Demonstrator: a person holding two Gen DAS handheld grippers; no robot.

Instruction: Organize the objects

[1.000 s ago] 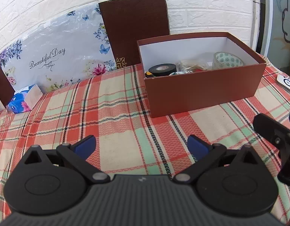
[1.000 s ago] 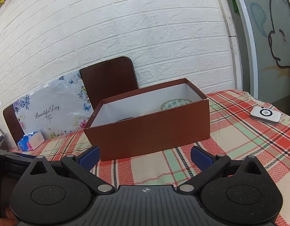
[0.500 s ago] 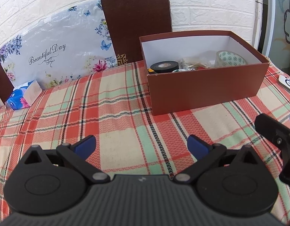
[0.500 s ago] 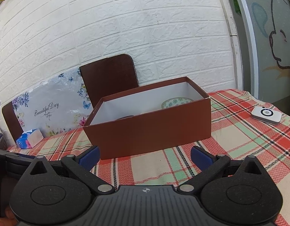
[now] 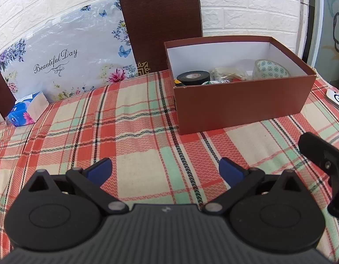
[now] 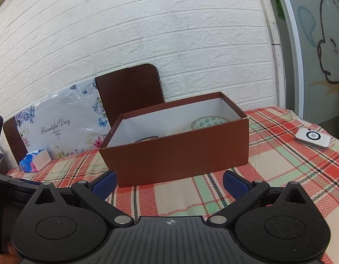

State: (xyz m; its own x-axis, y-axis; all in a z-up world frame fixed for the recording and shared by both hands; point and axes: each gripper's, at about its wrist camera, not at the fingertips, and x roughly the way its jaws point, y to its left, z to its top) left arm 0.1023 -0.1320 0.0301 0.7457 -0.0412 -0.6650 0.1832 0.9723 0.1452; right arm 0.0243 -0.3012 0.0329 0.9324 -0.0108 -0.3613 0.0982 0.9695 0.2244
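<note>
Both grippers, left (image 5: pixel 165 168) and right (image 6: pixel 169 181), spread empty | open reddish-brown cardboard box (image 5: pixel 242 107) holds black tape roll (image 5: pixel 193 77), patterned bowl (image 5: pixel 271 69) (other bits unclear) | white remote-like gadget (image 6: pixel 312 140) remains outside, I judge.

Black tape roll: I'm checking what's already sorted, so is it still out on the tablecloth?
No, the black tape roll lies inside the brown box, at its left end.

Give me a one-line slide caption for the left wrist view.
Open left hand-held gripper hovers empty over the plaid tablecloth, facing a brown box holding black tape and a patterned bowl.
</note>
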